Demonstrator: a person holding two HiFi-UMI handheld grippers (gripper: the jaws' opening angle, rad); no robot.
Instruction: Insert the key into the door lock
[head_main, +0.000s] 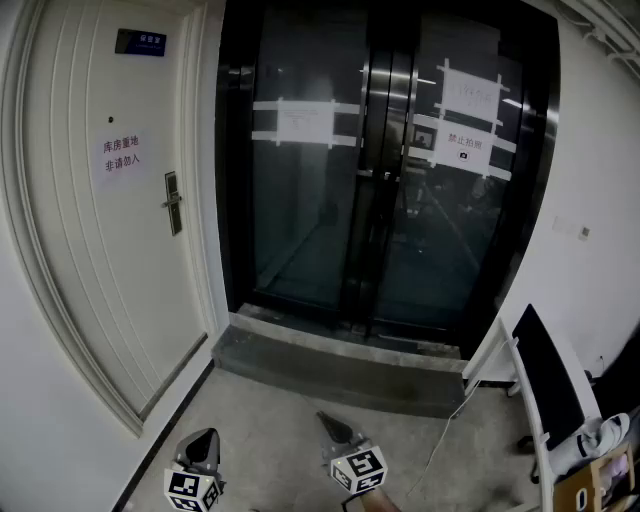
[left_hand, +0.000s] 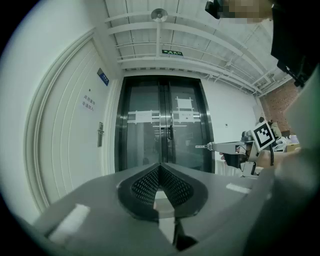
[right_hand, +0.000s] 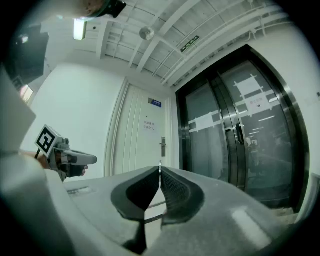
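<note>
The door lock (head_main: 173, 203) is a dark plate with a lever handle on the white door (head_main: 90, 250) at the left. It also shows in the left gripper view, lock (left_hand: 100, 134), and straight ahead over the jaws in the right gripper view, lock (right_hand: 162, 146). My right gripper (head_main: 330, 422) is held low and well short of the door. It is shut on a thin metal key (left_hand: 201, 146), whose tip (right_hand: 160, 164) sticks out past the closed jaws. My left gripper (head_main: 208, 438) hangs beside it to the left, shut with nothing in it.
Dark glass double doors (head_main: 380, 170) with taped paper notices stand to the right of the white door, above a concrete step (head_main: 330, 365). A white table frame with a black panel (head_main: 545, 380) is at the right. A cable (head_main: 440, 445) trails over the floor.
</note>
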